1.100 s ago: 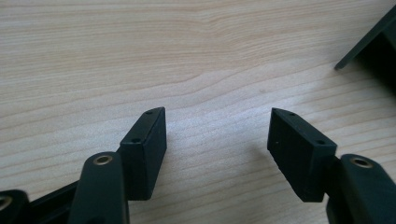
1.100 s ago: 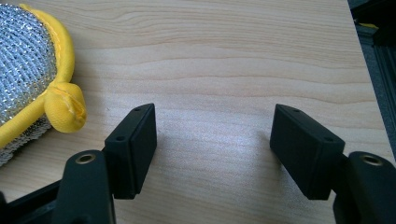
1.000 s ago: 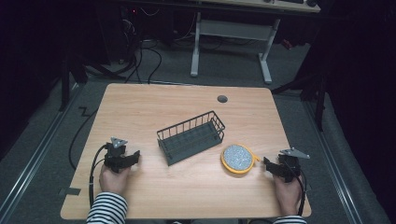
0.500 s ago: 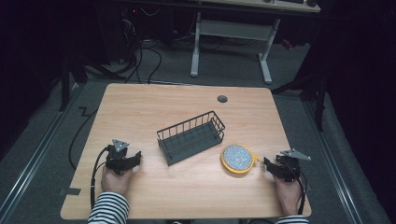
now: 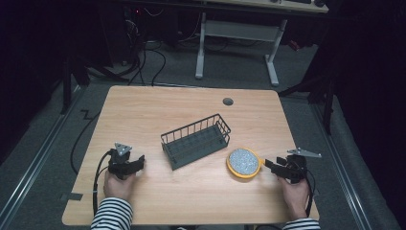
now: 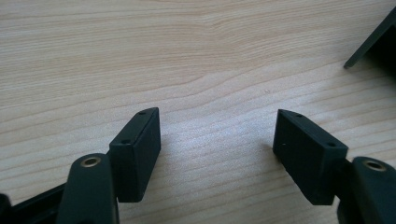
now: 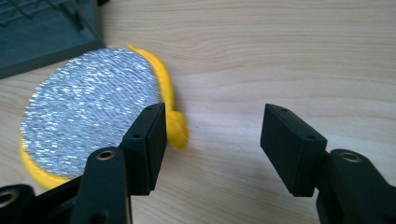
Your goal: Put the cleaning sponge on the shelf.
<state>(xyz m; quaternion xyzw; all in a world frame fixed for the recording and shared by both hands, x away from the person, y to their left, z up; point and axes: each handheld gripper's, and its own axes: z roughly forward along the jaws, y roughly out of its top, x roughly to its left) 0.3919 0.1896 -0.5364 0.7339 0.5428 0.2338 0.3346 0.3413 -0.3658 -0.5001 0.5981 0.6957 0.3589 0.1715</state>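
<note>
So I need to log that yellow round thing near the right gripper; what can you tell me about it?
The yellow round pad lies flat on the table, just right of the wire basket and apart from it in the high view. Its top is a glittery silver-grey disc, like metallic mesh, ringed by a soft-looking yellow rim with a small yellow tab on the gripper's side. The right gripper hovers open beside it; one jaw stands in front of the tab, contact unclear.

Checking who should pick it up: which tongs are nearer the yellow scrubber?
Right. The right tongs sit just beside the yellow scrubber, open; the left tongs are across the wire basket.
</note>
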